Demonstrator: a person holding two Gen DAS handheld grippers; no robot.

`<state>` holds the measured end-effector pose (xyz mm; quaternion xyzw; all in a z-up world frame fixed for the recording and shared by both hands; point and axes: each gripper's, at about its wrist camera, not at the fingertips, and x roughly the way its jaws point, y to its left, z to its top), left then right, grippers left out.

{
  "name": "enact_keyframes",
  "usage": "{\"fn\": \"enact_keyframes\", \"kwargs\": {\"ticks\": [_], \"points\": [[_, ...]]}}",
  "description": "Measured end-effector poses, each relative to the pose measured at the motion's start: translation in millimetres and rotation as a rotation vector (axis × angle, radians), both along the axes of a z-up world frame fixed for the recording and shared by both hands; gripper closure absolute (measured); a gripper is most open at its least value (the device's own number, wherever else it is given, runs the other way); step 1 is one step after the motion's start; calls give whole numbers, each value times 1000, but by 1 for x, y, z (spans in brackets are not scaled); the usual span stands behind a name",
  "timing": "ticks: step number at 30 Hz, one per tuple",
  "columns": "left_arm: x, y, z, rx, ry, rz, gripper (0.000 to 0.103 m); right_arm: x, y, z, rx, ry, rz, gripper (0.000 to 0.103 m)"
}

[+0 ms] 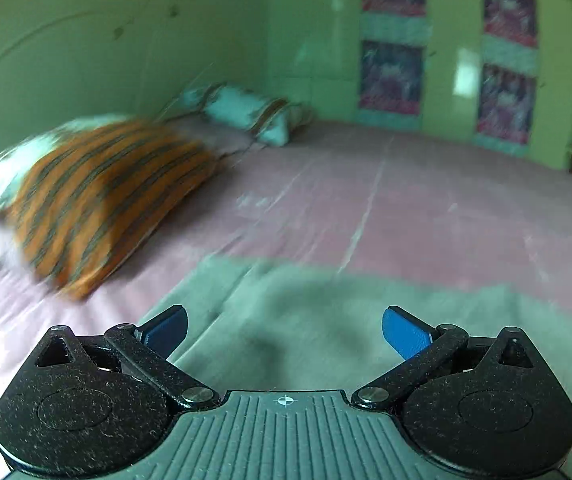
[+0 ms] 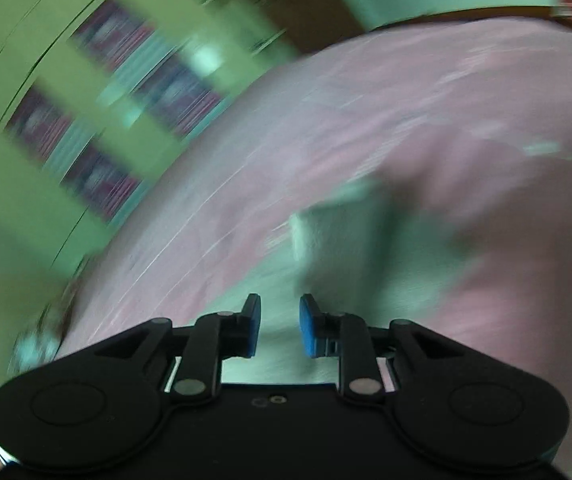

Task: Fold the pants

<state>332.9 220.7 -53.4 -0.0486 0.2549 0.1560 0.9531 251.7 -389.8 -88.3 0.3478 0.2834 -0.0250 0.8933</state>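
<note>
The left claw (image 1: 285, 332) is released, pads wide apart over the grey-green pants (image 1: 366, 320) spread on the pink bed (image 1: 426, 208); bare sheet runs ahead beyond their far edge. An orange striped pillow (image 1: 102, 204) lies ahead-left (only this view shows it). The right claw (image 2: 280, 326) is released, a narrow gap above blurred pants (image 2: 346, 264).
</note>
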Motion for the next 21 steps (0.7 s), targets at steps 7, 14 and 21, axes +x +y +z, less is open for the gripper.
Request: {"fn": "enact_keyframes", "kwargs": {"ticks": [7,14,21], "points": [[105,-3,-43,97,221,-62,0,125,229,-18,-230,109,562,90],[110,22,-47,174,230,-22,0,187,377,-30,-553,152,749,90],[97,64,-64,-3,228,-25,0,206,427,-39,-547,149,848,88]]}}
